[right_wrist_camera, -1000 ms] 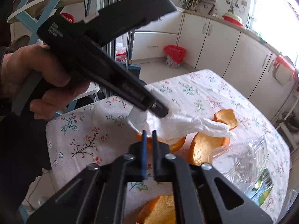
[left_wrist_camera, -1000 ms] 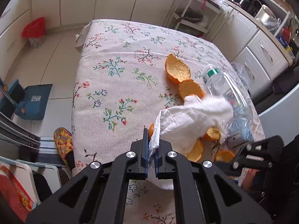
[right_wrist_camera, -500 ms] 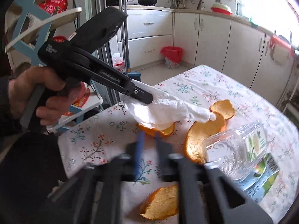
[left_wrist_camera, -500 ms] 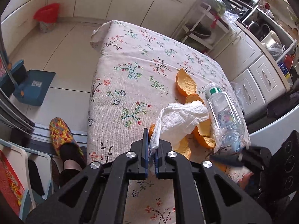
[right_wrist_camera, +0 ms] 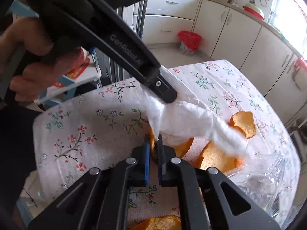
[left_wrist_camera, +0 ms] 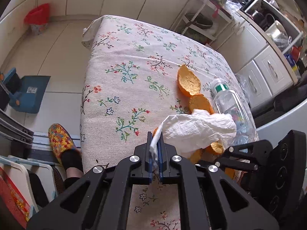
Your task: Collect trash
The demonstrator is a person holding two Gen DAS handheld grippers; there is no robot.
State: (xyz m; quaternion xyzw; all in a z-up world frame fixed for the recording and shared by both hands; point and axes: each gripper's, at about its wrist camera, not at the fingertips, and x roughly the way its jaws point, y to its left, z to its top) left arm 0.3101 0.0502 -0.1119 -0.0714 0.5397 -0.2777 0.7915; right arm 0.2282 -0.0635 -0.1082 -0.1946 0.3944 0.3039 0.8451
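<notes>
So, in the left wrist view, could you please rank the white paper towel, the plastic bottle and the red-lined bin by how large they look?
1. White paper towel, largest, though nearest the camera.
2. Plastic bottle, close behind, partly hidden.
3. Red-lined bin, smallest, but farthest away.

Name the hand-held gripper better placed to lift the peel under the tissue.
Right: the right hand-held gripper pinches that orange peel, while the left hand-held gripper is shut on the tissue above it.
</notes>
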